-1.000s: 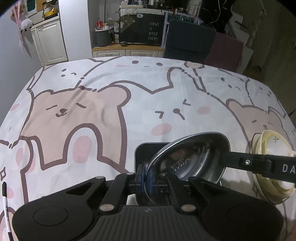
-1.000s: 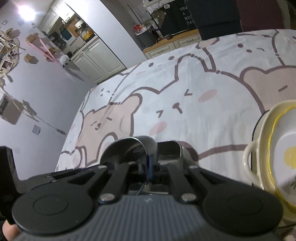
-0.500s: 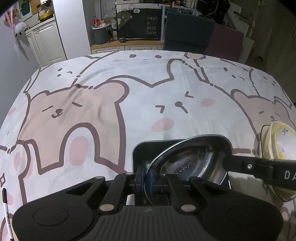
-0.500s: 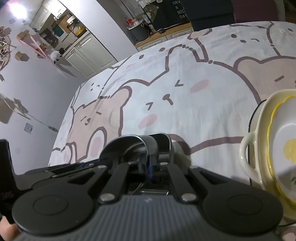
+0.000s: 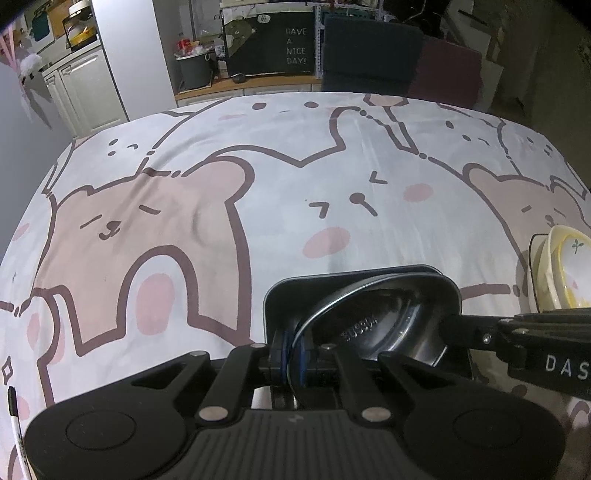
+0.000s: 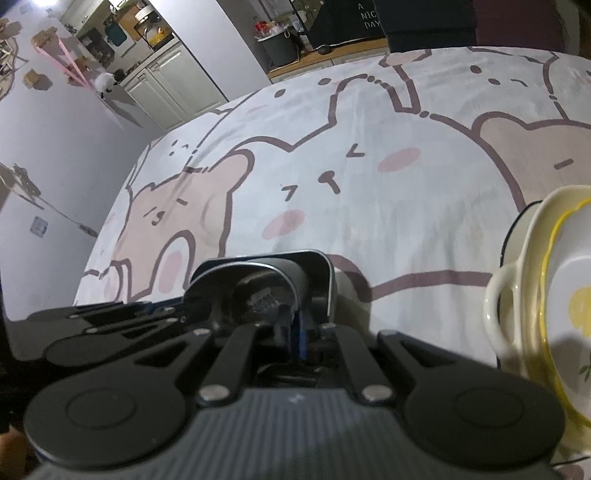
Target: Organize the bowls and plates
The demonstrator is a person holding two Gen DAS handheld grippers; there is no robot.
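White chalk-style letters reading "HAVE A NICE DAY!" stand on the dark board with a bear drawing against the far wall; a small speech bubble above the bear says "Hi". In the right wrist view only "A", "NIC" and "DAY" of the same board show at the top edge. The black arm of the right gripper carries white capitals "DAS", cut off by the frame. The shiny stainless steel bowl has a stamped mark in its bottom, seemingly "SUS304", too blurred to confirm.
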